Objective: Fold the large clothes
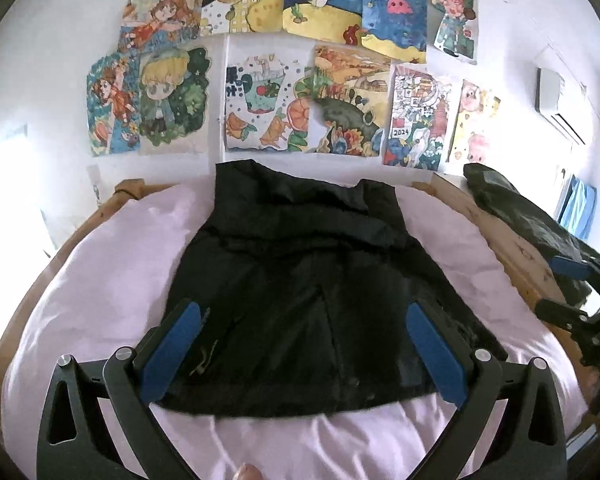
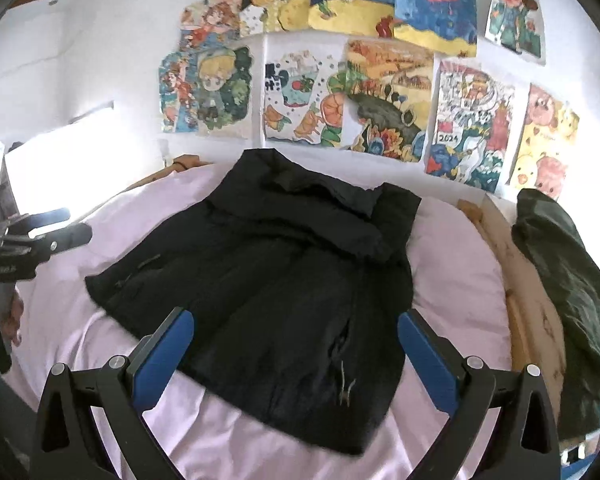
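A black padded jacket point(image 1: 300, 280) lies spread flat on the pink bed sheet point(image 1: 100, 280), collar toward the wall. Its sleeves are tucked in and it forms a rough rectangle. It also shows in the right wrist view point(image 2: 280, 280). My left gripper point(image 1: 304, 312) is open and empty, hovering over the jacket's near hem. My right gripper point(image 2: 296, 320) is open and empty above the jacket's near right part. The right gripper also shows at the right edge of the left wrist view point(image 1: 572, 292). The left gripper shows at the left edge of the right wrist view point(image 2: 48, 236).
A wooden bed frame point(image 1: 512, 240) rims the mattress. A second dark garment point(image 2: 572, 300) lies heaped on the frame at the right. Children's drawings point(image 1: 268, 100) cover the white wall behind the bed. An air conditioner point(image 1: 560, 100) hangs at the right.
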